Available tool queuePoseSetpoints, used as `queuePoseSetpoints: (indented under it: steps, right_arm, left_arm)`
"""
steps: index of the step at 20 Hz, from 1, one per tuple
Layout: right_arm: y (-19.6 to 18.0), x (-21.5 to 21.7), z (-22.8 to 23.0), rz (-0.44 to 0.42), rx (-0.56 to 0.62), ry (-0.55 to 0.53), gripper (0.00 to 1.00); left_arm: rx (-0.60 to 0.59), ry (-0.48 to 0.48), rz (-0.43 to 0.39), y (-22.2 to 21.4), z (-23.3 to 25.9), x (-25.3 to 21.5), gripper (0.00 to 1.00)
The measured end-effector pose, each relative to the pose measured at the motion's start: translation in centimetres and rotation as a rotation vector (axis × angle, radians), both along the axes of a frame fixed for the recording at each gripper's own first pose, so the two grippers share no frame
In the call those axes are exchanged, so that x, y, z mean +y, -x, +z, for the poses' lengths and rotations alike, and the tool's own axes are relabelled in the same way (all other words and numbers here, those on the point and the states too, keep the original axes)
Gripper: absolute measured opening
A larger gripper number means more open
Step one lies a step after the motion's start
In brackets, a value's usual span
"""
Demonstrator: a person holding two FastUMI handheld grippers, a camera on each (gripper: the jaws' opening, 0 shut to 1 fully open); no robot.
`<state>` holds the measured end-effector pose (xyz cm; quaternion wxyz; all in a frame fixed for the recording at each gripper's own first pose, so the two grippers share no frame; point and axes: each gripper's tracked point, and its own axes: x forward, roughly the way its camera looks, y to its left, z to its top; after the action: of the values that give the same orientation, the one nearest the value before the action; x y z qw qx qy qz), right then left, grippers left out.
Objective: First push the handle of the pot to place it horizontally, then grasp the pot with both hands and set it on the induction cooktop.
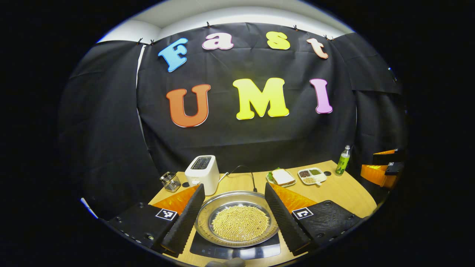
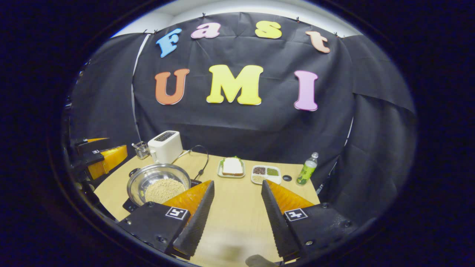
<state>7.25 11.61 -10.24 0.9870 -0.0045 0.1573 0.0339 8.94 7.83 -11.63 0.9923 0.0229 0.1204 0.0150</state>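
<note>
table (image 2: 237, 207): light wood, carries everything; landmark for places is the pot
cooktop (image 1: 237, 250): dark induction cooktop, directly under the pot, its front panel showing below the pot rim
pot (image 1: 236, 218): wide steel pot full of pale beans, already sitting on the cooktop; in the right gripper view it sits at (image 2: 159, 183) with a small dark side handle on its left rim; the handle's final orientation is hard to judge
toaster (image 1: 203, 172): white, just behind the pot and to its left
sandwich plate (image 1: 282, 177): behind the pot, to its right
divided dish (image 1: 311, 175): farther right of the pot than the sandwich plate
bottle (image 1: 343, 160): green, well to the right of the pot, at the back edge
wire holder (image 1: 170, 181): left of the pot, beside the toaster
left gripper (image 1: 233, 213): fingers spread wide, either side of the pot, gripping nothing, apparently clear of the rim
right gripper (image 2: 237, 207): fingers apart over bare table, right of the pot, holding nothing
progress: placing looks done, both grippers released; likely nothing left but pulling away
</note>
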Motion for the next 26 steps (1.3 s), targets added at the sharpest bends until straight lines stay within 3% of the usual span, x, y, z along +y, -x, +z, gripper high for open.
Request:
queuePoseSetpoints:
  steps: [2,3,14,26]
  right_arm:
    - [0.9,-1.5,1.4,-0.02,-0.036,-0.014,0.86]
    - [1.3,-2.4,2.3,-0.036,-0.054,-0.023,1.0]
    - [6.1,-9.8,9.5,-0.128,-0.214,-0.057,1.0]
    - [7.4,-12.7,11.9,-0.163,-0.254,-0.057,1.0]
  left_arm:
    - [-0.041,-0.009,-0.024,0.5,2.2,-1.8,0.96]
    - [-0.061,-0.011,-0.039,0.8,3.3,-2.8,0.96]
    - [-0.22,0.026,-0.137,4.6,12.1,-11.0,0.96]
    - [-0.23,0.053,-0.08,5.5,12.3,-10.2,0.96]
